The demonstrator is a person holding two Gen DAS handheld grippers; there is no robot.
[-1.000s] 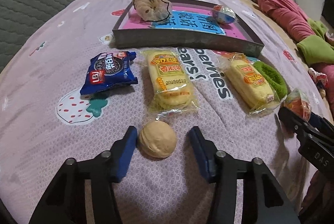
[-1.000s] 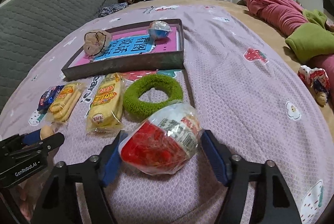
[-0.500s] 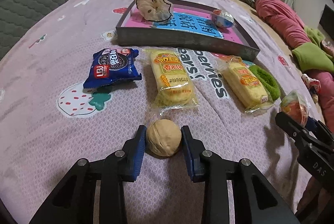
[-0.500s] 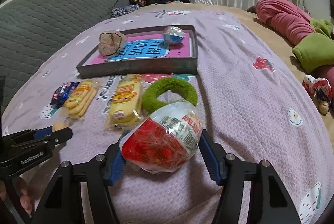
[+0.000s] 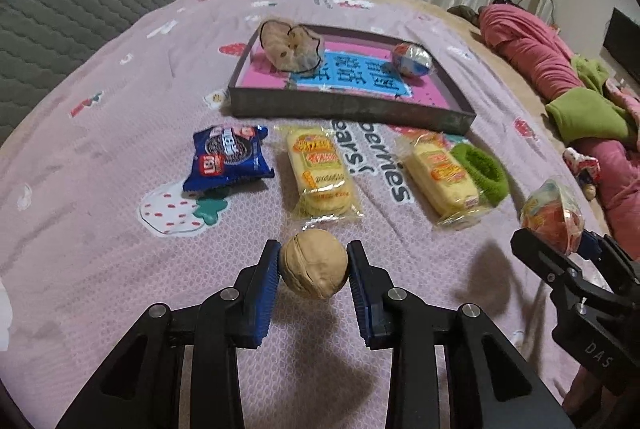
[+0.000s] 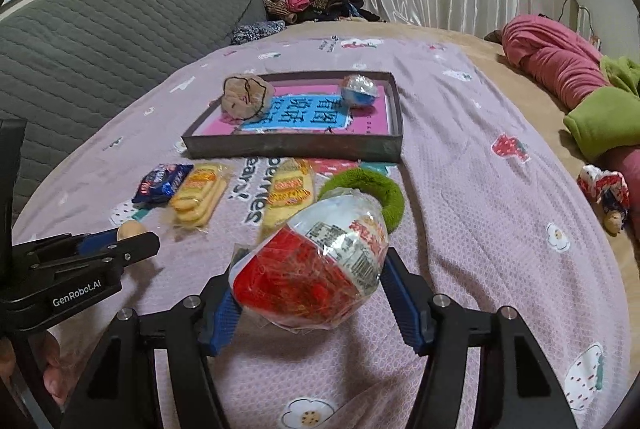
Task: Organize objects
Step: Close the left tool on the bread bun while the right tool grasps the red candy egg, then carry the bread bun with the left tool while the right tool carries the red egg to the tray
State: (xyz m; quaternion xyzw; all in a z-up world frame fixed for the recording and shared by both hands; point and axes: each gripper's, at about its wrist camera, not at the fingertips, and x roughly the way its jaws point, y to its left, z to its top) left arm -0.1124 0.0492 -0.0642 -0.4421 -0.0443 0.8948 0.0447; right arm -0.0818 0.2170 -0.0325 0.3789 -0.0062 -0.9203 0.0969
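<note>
Jaws of the left gripper (image 5: 313, 265) squeeze a walnut (image 5: 313, 263), lifted off the bed (image 5: 100, 229) so it can go in the tray (image 5: 352, 109). Right gripper (image 6: 310, 293) jaws hug a red snack ball (image 6: 310, 261), held up too, likely for the same tray.

Your left tongs (image 5: 313, 271), open around the walnut (image 5: 313, 264) a second ago, have closed onto it and raised it off the bedspread (image 5: 100, 229). Your right tongs (image 6: 310, 287) have carried the red-and-white snack packet (image 6: 312, 265) up too.
</note>
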